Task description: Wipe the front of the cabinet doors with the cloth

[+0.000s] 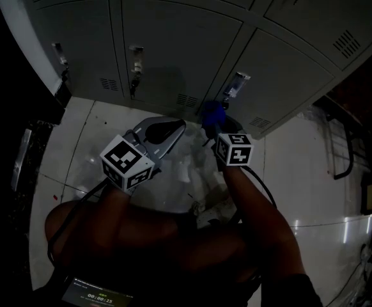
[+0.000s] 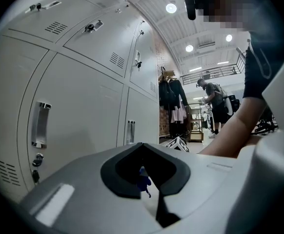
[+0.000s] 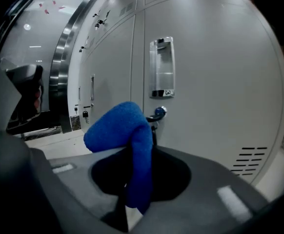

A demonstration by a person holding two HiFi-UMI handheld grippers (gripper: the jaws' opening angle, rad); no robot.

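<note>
- My right gripper is clenched on the blue cloth, which bulges out above the jaws.
- The cloth hangs just in front of a grey locker door, beside its keyed lock. I cannot tell whether it touches the door.
- My left gripper hangs closed and empty, near the neighbouring door.
- No door shows any wiped streak, so I judge the wiping barely begun, with the whole bank left.
</note>
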